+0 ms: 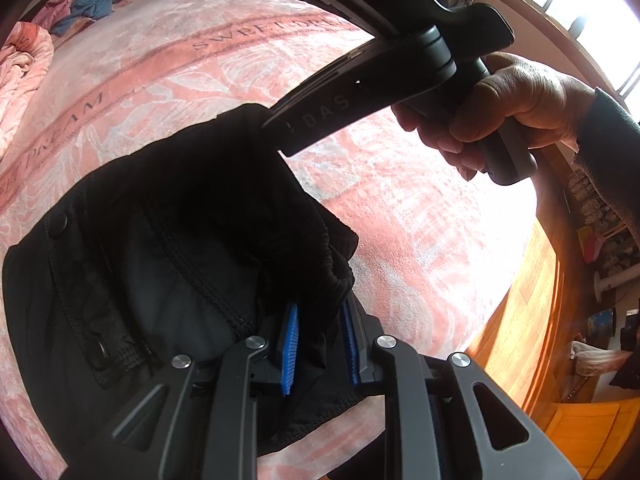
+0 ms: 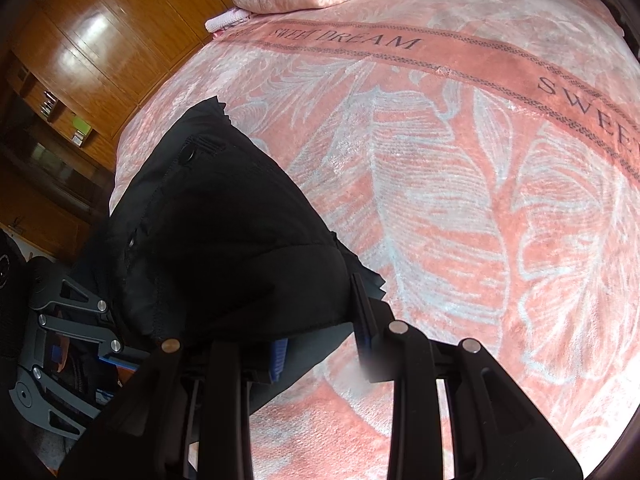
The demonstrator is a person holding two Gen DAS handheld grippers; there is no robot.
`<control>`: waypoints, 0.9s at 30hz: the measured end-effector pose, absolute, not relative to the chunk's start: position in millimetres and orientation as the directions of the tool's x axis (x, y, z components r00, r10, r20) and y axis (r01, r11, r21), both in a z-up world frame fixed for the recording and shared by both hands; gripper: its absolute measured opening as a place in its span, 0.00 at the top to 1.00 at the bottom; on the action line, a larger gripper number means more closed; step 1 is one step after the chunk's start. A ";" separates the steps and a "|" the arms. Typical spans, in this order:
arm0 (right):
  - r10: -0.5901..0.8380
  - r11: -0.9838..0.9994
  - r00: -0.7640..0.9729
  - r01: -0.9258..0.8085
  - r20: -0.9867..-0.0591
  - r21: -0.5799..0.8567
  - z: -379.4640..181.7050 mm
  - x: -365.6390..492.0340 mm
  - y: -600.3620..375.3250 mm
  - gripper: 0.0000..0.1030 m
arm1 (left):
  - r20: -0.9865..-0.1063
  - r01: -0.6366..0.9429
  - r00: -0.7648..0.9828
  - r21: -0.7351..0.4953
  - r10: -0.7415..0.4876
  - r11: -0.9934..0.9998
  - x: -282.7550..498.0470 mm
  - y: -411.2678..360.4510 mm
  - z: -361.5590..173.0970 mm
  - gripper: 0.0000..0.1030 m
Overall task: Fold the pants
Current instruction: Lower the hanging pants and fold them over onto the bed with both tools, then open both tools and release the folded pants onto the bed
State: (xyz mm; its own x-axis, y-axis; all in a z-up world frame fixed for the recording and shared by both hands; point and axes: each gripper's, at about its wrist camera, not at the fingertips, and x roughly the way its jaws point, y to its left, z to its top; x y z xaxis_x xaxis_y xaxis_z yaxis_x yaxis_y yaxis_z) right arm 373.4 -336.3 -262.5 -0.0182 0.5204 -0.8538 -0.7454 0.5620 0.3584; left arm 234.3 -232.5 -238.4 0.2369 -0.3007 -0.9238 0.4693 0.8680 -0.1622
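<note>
Two grippers, left gripper (image 1: 318,344), right gripper (image 2: 320,344), one black pants (image 1: 168,240)

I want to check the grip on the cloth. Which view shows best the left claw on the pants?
The left wrist view: the left claw shows both blue pads with the black pants pinched between them. The right wrist view shows that claw only at its lower left edge, side-on and mostly hidden.

From the bottom centre of the frame the right gripper (image 2: 320,344) clamps a fold of the black pants (image 2: 224,232), which bulge up toward the left over the pink leaf-patterned blanket (image 2: 460,200), with the left gripper (image 2: 80,356) at lower left and wooden cabinets (image 2: 88,40) upper left.
</note>
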 end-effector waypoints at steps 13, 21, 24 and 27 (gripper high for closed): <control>0.450 0.642 0.036 -0.708 -0.892 0.295 -265.5 368.6 -335.5 0.71 | -0.930 0.487 0.262 -0.103 -0.257 0.868 227.1 -239.9 -245.3 0.81; 0.332 0.808 0.149 -0.554 -0.931 0.200 -267.7 368.9 -355.0 0.53 | -0.914 0.482 0.307 -0.092 -0.266 0.871 219.5 -237.4 -246.4 0.80; 0.380 0.859 0.141 -0.419 -0.914 0.292 -258.8 367.4 -372.3 0.39 | -0.879 0.463 0.309 -0.195 -0.363 0.865 215.6 -222.0 -237.9 0.75; 0.404 0.888 0.136 -0.295 -0.904 0.352 -251.9 356.9 -387.2 0.31 | -0.819 0.387 0.325 -0.342 -0.474 0.856 210.6 -188.6 -219.4 0.50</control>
State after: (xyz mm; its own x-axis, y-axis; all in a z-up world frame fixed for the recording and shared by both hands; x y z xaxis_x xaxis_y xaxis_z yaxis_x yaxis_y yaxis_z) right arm 356.9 -387.2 -251.9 0.1365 0.4043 -0.9044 -0.2954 0.8880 0.3524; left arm 210.6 -188.6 -219.4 0.3248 -0.4738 -0.8186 0.3869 0.8563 -0.3421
